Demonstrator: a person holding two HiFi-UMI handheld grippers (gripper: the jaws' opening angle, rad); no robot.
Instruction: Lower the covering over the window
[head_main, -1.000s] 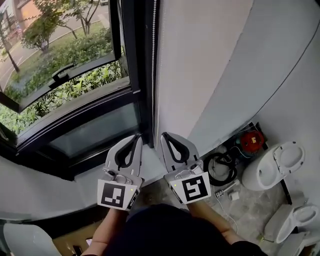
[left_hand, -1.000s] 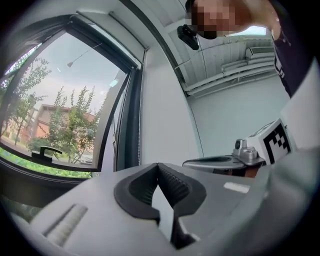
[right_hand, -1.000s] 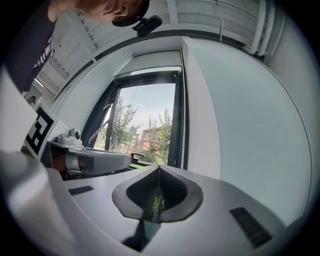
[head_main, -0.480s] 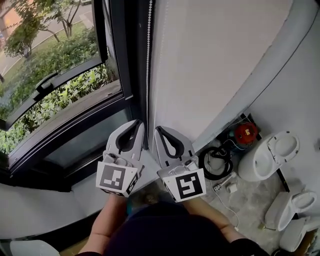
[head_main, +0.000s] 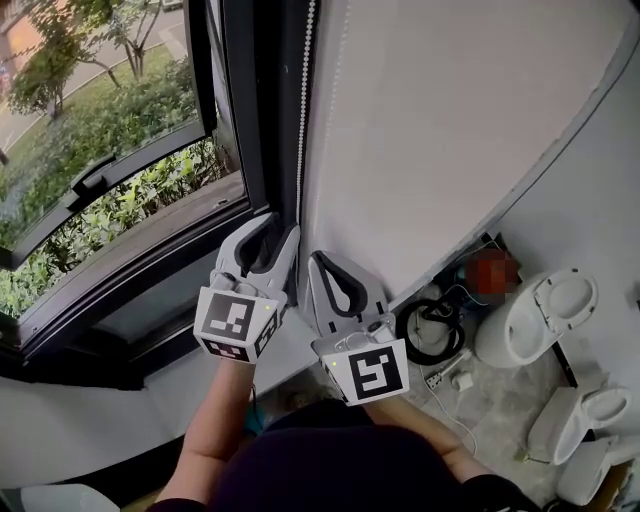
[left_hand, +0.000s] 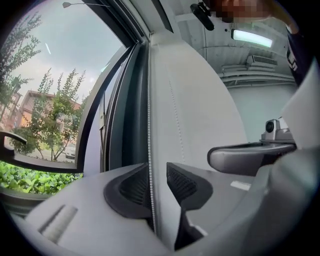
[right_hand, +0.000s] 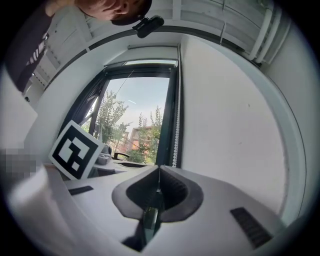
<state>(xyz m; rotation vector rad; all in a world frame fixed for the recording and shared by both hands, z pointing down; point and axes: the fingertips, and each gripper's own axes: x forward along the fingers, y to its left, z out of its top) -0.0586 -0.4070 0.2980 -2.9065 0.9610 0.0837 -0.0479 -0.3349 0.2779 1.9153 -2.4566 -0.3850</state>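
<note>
The window (head_main: 110, 150) is showing uncovered at the left, its covering (right_hand: 152, 52) sitting rolled up along the top edge. The bead chain (head_main: 306, 110) is hanging down the frame and passing between the jaws of the left gripper (head_main: 278, 228), which have just been opening and are narrowly apart, not pinching it. Just beside it, the right gripper (head_main: 321, 260) is hovering with its jaws pressed together, empty.
</note>
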